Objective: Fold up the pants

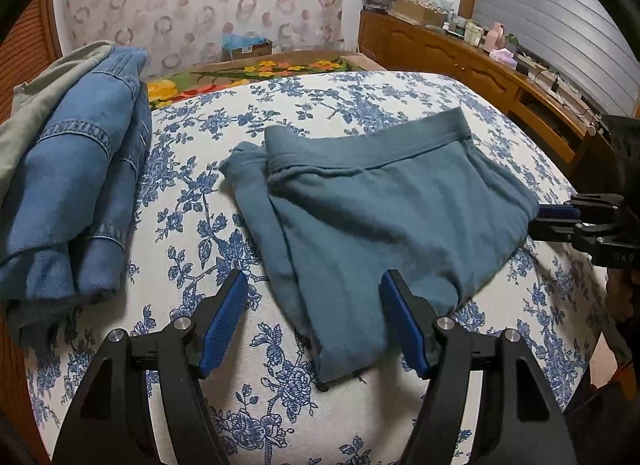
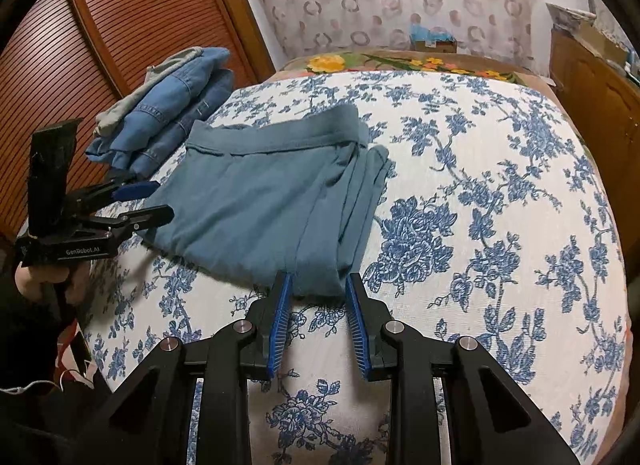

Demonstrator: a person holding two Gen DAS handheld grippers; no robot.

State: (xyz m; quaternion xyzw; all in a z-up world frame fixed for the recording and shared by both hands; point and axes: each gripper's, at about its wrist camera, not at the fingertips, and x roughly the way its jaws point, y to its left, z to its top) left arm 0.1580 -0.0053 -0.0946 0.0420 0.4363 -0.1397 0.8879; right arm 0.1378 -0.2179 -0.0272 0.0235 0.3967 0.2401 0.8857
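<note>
Teal pants (image 1: 380, 205) lie folded into a rough rectangle on the floral bedspread (image 1: 340, 105), waistband at the far side. My left gripper (image 1: 314, 285) is open, its blue pads on either side of the pants' near edge, just above the cloth. In the right wrist view the pants (image 2: 260, 201) lie ahead, and my right gripper (image 2: 318, 281) is open with its tips at the near folded corner. The left gripper shows in the right wrist view (image 2: 154, 201) at the pants' left edge. The right gripper shows in the left wrist view (image 1: 556, 221) at the pants' right edge.
A stack of folded denim and a grey-green garment (image 1: 72, 185) lies at the bed's left side, also seen in the right wrist view (image 2: 168, 117). A wooden cabinet (image 1: 460, 61) with clutter stands to the right. A slatted wooden door (image 2: 132, 25) stands left.
</note>
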